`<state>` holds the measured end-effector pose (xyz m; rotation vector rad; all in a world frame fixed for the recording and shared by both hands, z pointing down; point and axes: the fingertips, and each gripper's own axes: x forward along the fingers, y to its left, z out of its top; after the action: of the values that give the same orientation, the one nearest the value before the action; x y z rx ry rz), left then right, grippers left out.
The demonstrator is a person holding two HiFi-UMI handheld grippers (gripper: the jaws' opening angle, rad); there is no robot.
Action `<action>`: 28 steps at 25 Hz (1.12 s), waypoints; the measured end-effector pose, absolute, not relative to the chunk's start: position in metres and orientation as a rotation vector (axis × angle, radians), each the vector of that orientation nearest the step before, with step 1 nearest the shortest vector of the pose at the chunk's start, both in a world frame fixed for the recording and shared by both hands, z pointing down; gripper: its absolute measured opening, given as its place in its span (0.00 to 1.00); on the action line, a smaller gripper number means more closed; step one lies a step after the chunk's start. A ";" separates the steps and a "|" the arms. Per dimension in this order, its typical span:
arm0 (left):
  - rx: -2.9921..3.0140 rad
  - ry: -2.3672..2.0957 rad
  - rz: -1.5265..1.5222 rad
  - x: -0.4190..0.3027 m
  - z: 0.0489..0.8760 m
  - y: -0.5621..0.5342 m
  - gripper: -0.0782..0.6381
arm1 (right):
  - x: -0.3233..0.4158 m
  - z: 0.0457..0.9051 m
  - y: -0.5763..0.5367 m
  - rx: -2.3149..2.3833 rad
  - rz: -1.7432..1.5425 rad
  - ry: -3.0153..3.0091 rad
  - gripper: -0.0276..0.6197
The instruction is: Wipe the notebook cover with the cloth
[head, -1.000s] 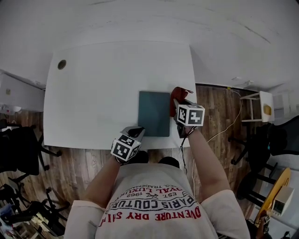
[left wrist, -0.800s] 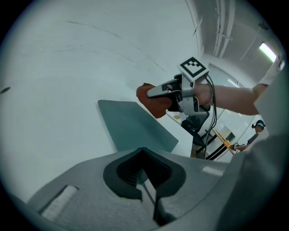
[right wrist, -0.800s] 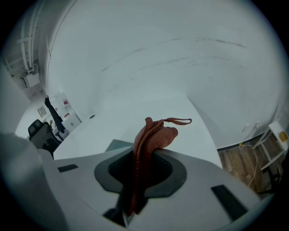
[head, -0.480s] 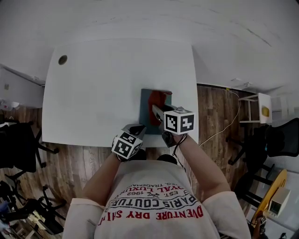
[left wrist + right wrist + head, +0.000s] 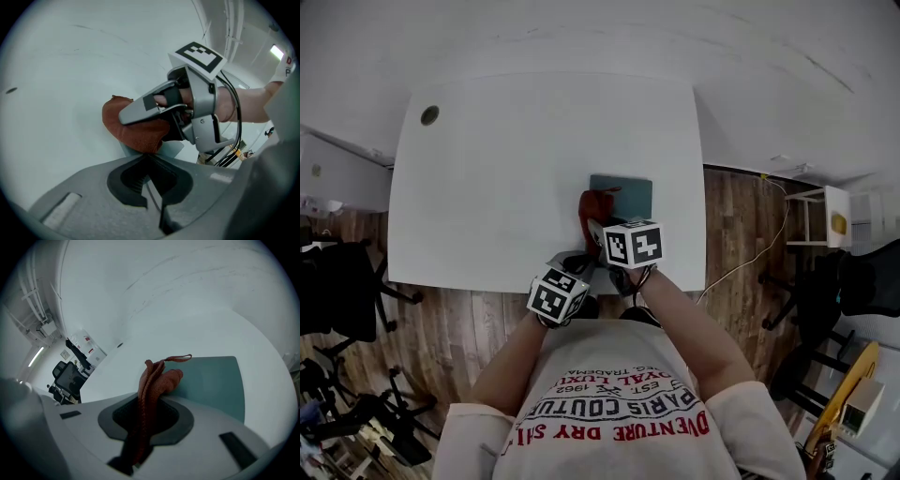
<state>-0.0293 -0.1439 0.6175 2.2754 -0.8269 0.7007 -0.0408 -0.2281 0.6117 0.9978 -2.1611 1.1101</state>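
The right gripper [image 5: 144, 423] has its jaws pressed together on a rust-red woven cloth [image 5: 157, 378]. Its own view shows the fabric rising in a folded ridge out of the jaws and lying forward onto a flat teal rectangular notebook [image 5: 211, 380]. A thin loop [image 5: 180, 357] lies at the cloth's far tip and points away from the gripper. The left gripper view shows this from the side: the cloth bulges out under the right gripper's lower jaw and spills past the cover onto the white tabletop [image 5: 506, 169].

The left gripper [image 5: 152, 185] has its jaws drawn together, with only a thin seam between them. A pale corner of the notebook reaches right up to their mouth; whether it is nipped there is unclear.

Only the head view shows the layout. The notebook lies near the table's front edge, right of centre, its long sides running away from the person. Its near end is hidden under the right gripper. The cloth sits on the cover's left part, and the left gripper is at the near left corner.
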 end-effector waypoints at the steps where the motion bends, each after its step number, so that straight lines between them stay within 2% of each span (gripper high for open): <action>1: 2.270 -0.826 0.703 -0.029 0.618 -0.144 0.12 | -0.039 0.613 -0.228 1.000 1.105 -2.160 0.16; 12: 2.238 -0.798 0.704 -0.031 0.621 -0.146 0.12 | -0.021 0.618 -0.236 1.024 1.065 -2.131 0.16; 28: 2.209 -0.758 0.687 -0.033 0.621 -0.146 0.12 | 0.052 0.617 -0.229 1.190 1.081 -2.048 0.16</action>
<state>-0.0326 -0.1465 0.6211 2.2091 -0.7582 0.6871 0.0520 -0.2287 0.6168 1.1898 -2.0483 1.0810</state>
